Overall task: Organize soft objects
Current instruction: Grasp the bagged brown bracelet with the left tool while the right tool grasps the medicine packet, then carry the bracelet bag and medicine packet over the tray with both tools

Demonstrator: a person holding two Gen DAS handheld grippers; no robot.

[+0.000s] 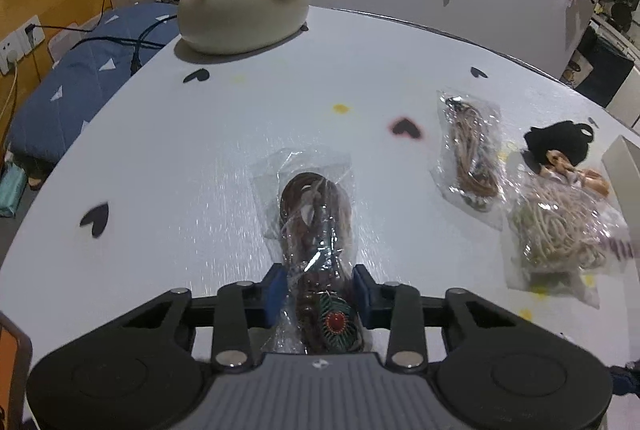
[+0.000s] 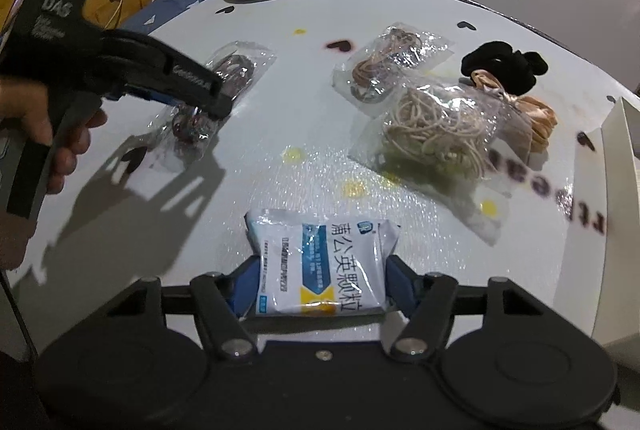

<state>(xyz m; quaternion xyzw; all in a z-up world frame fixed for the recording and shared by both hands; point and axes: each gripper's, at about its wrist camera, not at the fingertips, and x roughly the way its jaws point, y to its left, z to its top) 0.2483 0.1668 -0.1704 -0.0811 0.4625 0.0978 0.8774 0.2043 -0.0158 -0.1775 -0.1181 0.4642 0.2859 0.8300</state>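
A pale round surface [image 2: 256, 134] with heart stickers. Near its front edge, the left hand-held gripper [image 1: 320, 286] is clamped on a clear bag of brown cord [image 1: 316, 230]; the right hand-held gripper [image 2: 320, 282] pinches a white sachet [image 2: 320, 262]. Both look light, soft and slippery, so mid-body grips suit them.

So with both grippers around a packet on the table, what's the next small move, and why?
Probably lift both straight up a little. The left gripper has its pads pressed on the clear bag of dark cord, and the right gripper pinches the white sachet. Both still lie on the table, with the white bin at its right edge.
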